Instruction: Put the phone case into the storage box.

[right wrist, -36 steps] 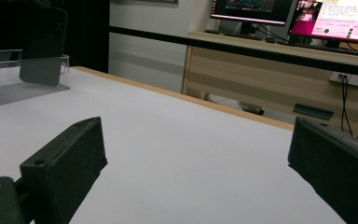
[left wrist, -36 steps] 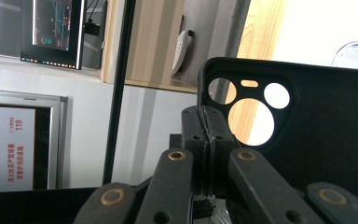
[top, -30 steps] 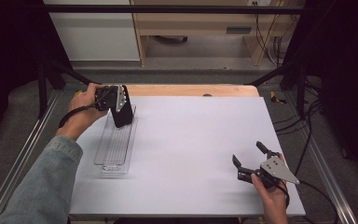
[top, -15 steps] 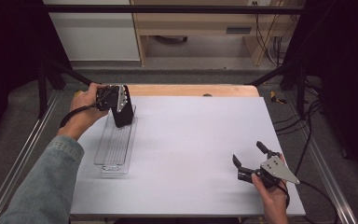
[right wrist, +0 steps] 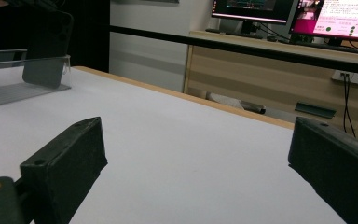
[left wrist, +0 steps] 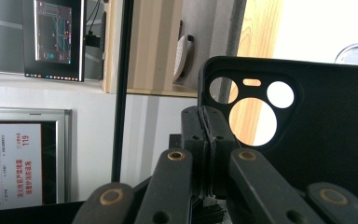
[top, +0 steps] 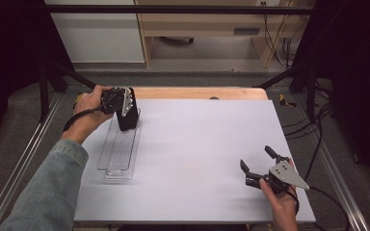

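A black phone case [top: 128, 118] stands on edge at the far end of a clear plastic tray [top: 117, 153] on the left of the white table. My left gripper [top: 124, 109] is shut on it, held by a hand in a denim sleeve. In the left gripper view the jaws [left wrist: 206, 128] pinch the case's edge, and the case [left wrist: 321, 140] with its round camera cutouts lies to the right. My right gripper [top: 256, 159] rests open at the near right of the table, nothing between its jaws [right wrist: 200, 158]. From there the case [right wrist: 46, 46] and tray [right wrist: 9, 88] show far off at the left.
The white table top [top: 202, 144] has a wooden strip [top: 197, 93] along its far edge. Metal rails run along both sides of the table. Beyond it stand a wooden bench [right wrist: 279, 74] and monitors [right wrist: 335, 18]. Cables hang at the right.
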`<state>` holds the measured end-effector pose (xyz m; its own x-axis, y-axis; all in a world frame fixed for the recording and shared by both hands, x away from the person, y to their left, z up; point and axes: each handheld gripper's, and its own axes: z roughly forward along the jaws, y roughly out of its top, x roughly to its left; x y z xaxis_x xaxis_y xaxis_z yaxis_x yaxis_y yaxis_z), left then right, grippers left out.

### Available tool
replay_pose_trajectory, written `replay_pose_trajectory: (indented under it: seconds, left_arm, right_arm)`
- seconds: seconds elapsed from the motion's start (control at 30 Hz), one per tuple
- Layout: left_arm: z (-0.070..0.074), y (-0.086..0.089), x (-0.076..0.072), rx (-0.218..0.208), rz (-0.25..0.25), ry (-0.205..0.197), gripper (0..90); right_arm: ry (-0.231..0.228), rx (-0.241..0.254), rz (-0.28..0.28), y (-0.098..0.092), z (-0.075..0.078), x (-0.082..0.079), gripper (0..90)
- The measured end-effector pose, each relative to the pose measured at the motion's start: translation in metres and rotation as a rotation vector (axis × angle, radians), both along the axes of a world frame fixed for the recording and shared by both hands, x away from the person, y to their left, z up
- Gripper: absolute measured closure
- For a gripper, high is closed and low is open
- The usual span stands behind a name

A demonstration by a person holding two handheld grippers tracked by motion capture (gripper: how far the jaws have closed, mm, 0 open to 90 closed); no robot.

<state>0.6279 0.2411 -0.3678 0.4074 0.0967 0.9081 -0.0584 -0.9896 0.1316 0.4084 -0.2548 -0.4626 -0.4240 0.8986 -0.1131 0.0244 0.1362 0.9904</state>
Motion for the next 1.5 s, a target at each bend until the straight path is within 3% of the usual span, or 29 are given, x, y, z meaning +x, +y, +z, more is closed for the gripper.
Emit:
replay_pose_trajectory:
  seconds: [0.17,0.47,0.7,0.77,0.87,1.1,1.3,1.5]
  left_arm:
    - [-0.001,0.001,0.003,0.013,0.004,0.000,88.2]
    - [-0.002,0.002,0.007,-0.001,0.016,0.009,87.6]
    - [-0.002,0.001,0.008,-0.028,0.025,0.002,78.3]
    - [-0.001,0.001,0.007,-0.046,0.029,0.002,77.3]
    - [0.002,0.002,0.006,-0.109,0.040,0.003,74.5]
    - [0.007,0.004,0.000,-0.231,0.081,0.010,58.3]
    - [0.010,0.006,-0.005,-0.304,0.104,0.005,48.4]
    - [0.012,0.009,-0.011,-0.373,0.125,0.027,39.0]
  right_arm:
    - [0.000,0.003,-0.001,0.000,0.000,0.000,4.4]
    - [0.002,0.003,-0.001,-0.001,0.000,0.000,4.4]
    - [0.004,0.007,0.000,-0.001,0.000,0.000,4.4]
    - [0.005,0.007,0.000,-0.001,0.000,0.000,4.4]
    - [0.004,0.008,0.000,-0.001,0.000,0.000,4.4]
    - [0.004,0.010,0.002,0.000,0.000,0.000,4.3]
    - [0.002,0.008,0.002,0.001,0.001,0.000,4.2]
    - [0.003,0.005,0.006,0.002,0.001,0.000,3.9]
